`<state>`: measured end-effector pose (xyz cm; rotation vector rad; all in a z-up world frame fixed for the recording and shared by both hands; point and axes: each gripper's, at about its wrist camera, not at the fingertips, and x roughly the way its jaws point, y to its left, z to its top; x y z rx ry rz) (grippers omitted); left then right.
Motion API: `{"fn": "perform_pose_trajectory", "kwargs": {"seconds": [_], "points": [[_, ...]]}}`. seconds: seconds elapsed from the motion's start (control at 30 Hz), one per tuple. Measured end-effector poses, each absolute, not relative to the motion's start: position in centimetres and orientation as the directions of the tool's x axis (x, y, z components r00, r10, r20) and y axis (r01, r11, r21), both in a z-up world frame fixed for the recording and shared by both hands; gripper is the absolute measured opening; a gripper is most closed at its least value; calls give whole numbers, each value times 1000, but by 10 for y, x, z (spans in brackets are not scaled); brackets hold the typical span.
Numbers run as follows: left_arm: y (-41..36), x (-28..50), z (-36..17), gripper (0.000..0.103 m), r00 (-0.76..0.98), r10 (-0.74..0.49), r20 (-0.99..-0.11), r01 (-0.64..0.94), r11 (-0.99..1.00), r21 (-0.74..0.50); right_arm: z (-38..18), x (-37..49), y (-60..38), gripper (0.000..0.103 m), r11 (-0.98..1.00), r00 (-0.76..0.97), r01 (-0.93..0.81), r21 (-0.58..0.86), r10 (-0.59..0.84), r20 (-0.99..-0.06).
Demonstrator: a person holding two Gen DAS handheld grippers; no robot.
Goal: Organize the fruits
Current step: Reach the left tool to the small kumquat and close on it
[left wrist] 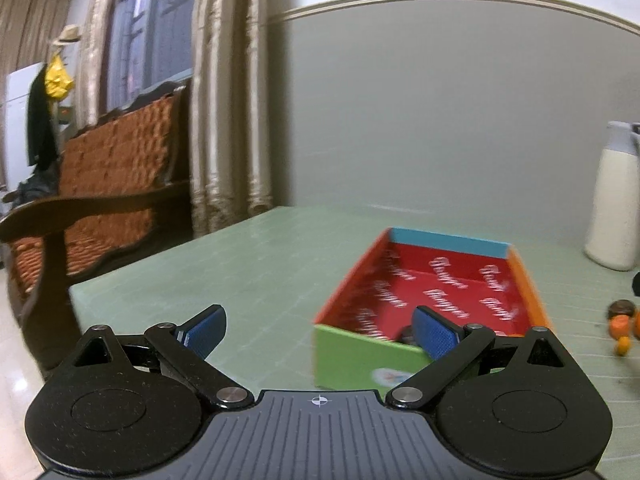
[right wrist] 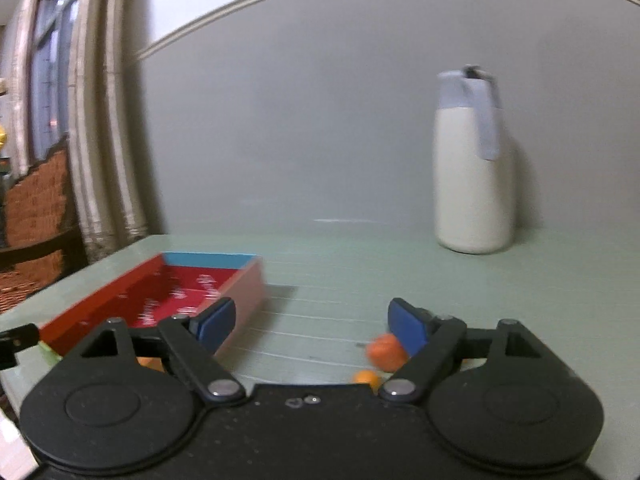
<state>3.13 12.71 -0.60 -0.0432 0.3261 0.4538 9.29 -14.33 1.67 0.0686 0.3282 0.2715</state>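
1. left wrist view only: a wooden sofa (left wrist: 112,184) with orange woven cushions, curtains (left wrist: 228,92) by a dark window, and a coat stand with a hat (left wrist: 69,35) and a yellow bag (left wrist: 58,78) far left.
2. right wrist view only: the full white jug (right wrist: 474,178) with its grey lid and handle, upright near the wall, well apart from the box; in the left view it is cut off at the right edge.
3. the cardboard box (left wrist: 360,354) sits open on the green bench (left wrist: 240,264); red printed inside, green near wall, blue far wall, orange side walls. a dark round item lies inside at the near wall, mostly hidden by a pad, cannot tell what it is.
4. loose fruits on the bench right of the box: a small orange fruit (right wrist: 386,354), a smaller orange one (right wrist: 366,378) just in front of it; the left view also shows a dark brown fruit (left wrist: 620,308) beside them. all blurred.
5. left tool (left wrist: 318,330): jaws wide apart, nothing held; the right pad overlaps the box's near wall, contact unclear.
6. right tool (right wrist: 310,324): jaws wide apart, nothing between the pads; the orange fruit lies just below the right pad, not gripped.
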Motion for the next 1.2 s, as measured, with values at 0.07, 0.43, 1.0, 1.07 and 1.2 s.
{"fn": "perform_pose_trajectory", "kwargs": {"seconds": [0.07, 0.43, 1.0, 1.07, 1.2], "points": [[116, 34, -4, 98, 865, 396, -307, -405, 914, 35, 14, 93, -153, 85, 973, 922, -208, 102, 230, -311], [48, 54, 3, 98, 932, 207, -297, -200, 978, 55, 6, 89, -208, 93, 996, 943, 30, 81, -1, -333], [-31, 94, -8, 98, 924, -13, -382, 47, 996, 80, -4, 71, -265, 94, 977, 919, 203, 71, -165, -357], [-37, 100, -12, 98, 920, -25, -392, 63, 994, 84, -4, 69, -267, 94, 976, 919, 207, 68, -170, -355], [-50, 115, -17, 96, 903, -72, -423, 109, 992, 64, -5, 68, -273, 94, 974, 917, 215, 72, -176, -359]]}}
